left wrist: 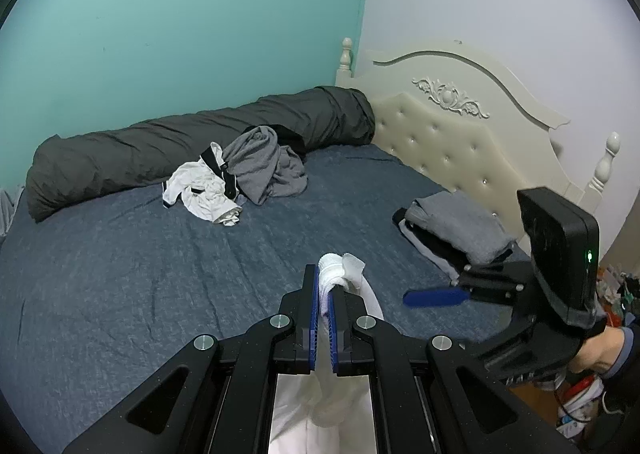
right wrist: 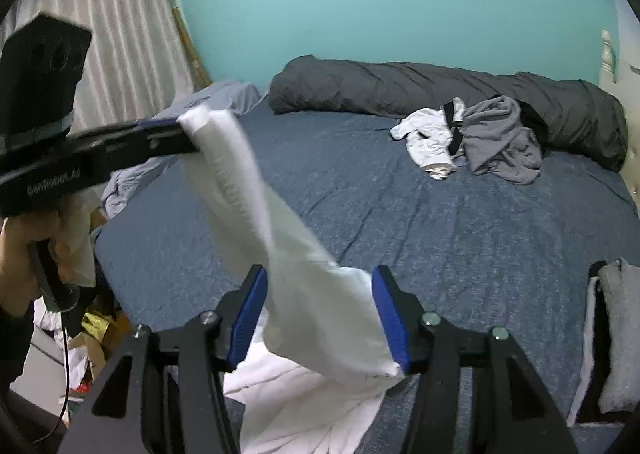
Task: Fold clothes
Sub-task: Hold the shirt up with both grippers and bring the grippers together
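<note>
The white garment (right wrist: 280, 238) hangs limp above the near edge of the bed (left wrist: 140, 254), light and soft, so it will sag from wherever it is pinched. The left gripper (left wrist: 325, 294) has its jaws clamped on a bunched ribbed end. The right gripper (right wrist: 320, 314) has wide jaws astride the draped cloth, best placed for a matching hem or corner.

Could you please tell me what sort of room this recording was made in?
Most likely a home bedroom: a bed with a blue sheet, a tufted cream headboard against the wall, and a rolled dark duvet along the far side, with loose clothes waiting to be folded.
</note>
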### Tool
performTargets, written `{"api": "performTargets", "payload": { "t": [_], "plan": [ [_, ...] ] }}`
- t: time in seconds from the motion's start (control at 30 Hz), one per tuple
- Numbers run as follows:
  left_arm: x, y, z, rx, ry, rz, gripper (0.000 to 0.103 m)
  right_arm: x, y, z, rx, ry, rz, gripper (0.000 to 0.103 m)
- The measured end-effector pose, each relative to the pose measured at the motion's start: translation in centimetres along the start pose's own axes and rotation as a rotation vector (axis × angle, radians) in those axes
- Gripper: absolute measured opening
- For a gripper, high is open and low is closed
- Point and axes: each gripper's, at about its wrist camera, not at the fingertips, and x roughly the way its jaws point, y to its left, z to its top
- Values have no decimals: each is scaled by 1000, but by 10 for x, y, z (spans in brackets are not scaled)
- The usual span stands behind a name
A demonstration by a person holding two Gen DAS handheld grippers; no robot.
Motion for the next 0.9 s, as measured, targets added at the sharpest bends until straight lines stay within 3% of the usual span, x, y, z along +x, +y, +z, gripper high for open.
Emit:
{"api": "performTargets", "payload": {
  "t": [0.33, 0.43, 0.5, 0.9],
  "plan": [
    [1, -6, 0, 16, -2, -32, 4, 16, 2, -2, 27, 0, 5, 55],
    [2, -6, -1, 15, -4, -38, 4, 19, 2, 1, 15, -5, -12, 29],
    [3, -6, -3, 16, -3, -39, 4, 18, 0, 2, 13, -12, -35, 5],
    [44, 14, -55, -20, 83, -7, 7, 1, -13, 15, 29, -43, -144, 4]
  ]
}}
